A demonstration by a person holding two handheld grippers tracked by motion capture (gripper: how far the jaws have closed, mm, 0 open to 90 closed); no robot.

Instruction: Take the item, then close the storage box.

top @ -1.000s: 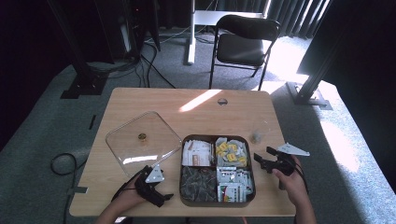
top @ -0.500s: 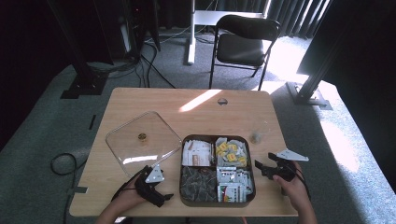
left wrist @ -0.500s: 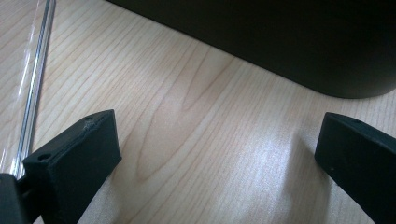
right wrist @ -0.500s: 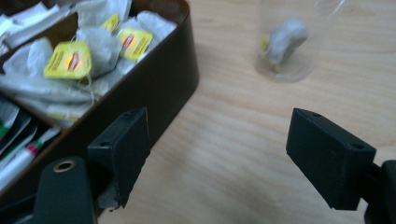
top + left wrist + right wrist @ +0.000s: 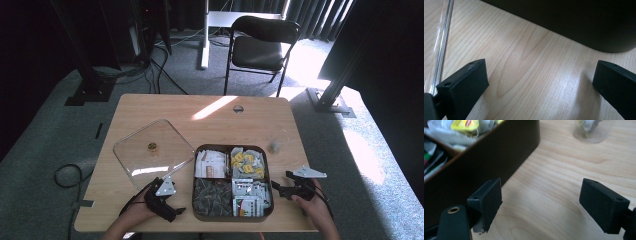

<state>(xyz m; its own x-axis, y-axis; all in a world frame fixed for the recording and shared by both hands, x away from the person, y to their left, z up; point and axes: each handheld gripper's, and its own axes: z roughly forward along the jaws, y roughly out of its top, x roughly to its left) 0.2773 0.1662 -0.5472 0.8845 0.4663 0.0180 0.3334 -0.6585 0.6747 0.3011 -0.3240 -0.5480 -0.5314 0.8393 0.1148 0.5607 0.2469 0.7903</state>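
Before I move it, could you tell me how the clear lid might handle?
The clear lid looks thin and flat, so probably light and slightly flexible. Its glossy surface may slip between pads. Lying flat on the table, it likely slides rather than tips.

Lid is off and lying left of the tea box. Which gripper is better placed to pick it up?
Left, probably. The left gripper rests open beside the clear lid, whose edge shows by its jaw. The right gripper sits across the box.
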